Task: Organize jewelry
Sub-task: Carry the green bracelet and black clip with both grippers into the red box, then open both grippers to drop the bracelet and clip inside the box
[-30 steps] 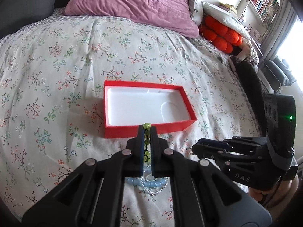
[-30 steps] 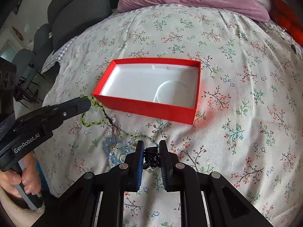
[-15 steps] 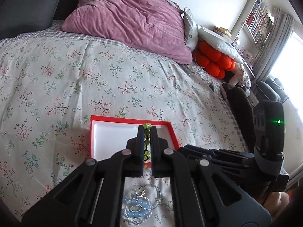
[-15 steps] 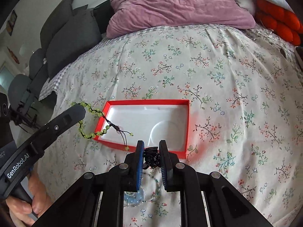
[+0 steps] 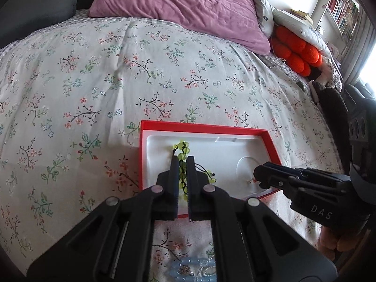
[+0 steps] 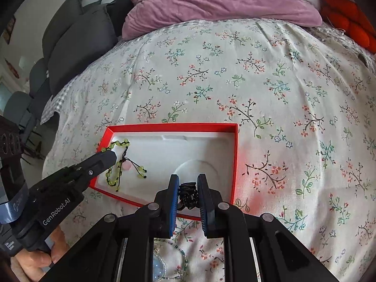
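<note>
Both claws carrying jewelry over the red box (image 5: 270,138)

Left gripper (image 5: 182,162) is pinching the limp, light green bead bracelet (image 6: 115,175) mid-strand; right gripper (image 6: 186,179) is clenching a black piece (image 6: 188,193) (seemingly small and light), beyond it the white tray.

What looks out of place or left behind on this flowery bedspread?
A pale blue bead and silver chain piece lies loose on the bedspread, outside the red box with the white tray, near its front edge. The green bead bracelet already hangs into the box. Nothing looks damaged.
</note>
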`<state>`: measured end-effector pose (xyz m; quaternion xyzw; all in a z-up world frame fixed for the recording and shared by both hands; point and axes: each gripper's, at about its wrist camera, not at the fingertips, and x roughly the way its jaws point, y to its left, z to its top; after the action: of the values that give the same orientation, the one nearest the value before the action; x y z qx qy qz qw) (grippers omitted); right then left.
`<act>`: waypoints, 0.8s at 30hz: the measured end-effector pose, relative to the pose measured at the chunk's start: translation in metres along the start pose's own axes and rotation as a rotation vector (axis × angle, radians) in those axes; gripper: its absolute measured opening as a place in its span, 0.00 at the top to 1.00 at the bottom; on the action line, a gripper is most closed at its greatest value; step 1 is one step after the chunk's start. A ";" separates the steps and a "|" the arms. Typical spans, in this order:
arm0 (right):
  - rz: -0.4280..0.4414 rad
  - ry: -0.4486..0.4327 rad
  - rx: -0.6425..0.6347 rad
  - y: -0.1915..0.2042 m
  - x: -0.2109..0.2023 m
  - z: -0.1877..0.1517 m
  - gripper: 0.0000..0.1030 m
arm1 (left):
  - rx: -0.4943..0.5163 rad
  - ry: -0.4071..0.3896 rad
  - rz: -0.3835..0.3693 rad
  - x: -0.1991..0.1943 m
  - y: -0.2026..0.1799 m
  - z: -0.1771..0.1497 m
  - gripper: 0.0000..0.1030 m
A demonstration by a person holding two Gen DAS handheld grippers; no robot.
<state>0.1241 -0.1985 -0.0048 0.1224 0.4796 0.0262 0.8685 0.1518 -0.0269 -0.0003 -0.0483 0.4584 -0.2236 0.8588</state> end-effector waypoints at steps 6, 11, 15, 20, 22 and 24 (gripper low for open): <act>-0.008 0.014 0.011 -0.005 0.006 0.000 0.83 | 0.030 0.002 0.000 -0.001 -0.006 -0.001 0.94; 0.006 0.004 -0.005 -0.001 -0.004 0.002 0.71 | 0.075 0.001 0.013 -0.010 -0.018 -0.002 0.79; 0.012 -0.024 -0.008 0.001 -0.020 0.001 0.54 | 0.104 -0.024 0.032 -0.025 -0.024 -0.003 0.58; -0.009 -0.036 -0.007 -0.001 -0.036 -0.003 0.51 | 0.116 -0.033 0.084 -0.041 -0.026 -0.009 0.37; -0.015 -0.039 -0.007 -0.001 -0.042 -0.005 0.49 | 0.112 -0.036 0.098 -0.047 -0.024 -0.011 0.32; -0.021 -0.042 -0.006 -0.002 -0.047 -0.008 0.43 | 0.109 -0.037 0.117 -0.051 -0.023 -0.014 0.22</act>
<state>0.0913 -0.2063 0.0297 0.1152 0.4624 0.0160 0.8790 0.1080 -0.0241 0.0378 0.0213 0.4316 -0.1968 0.8801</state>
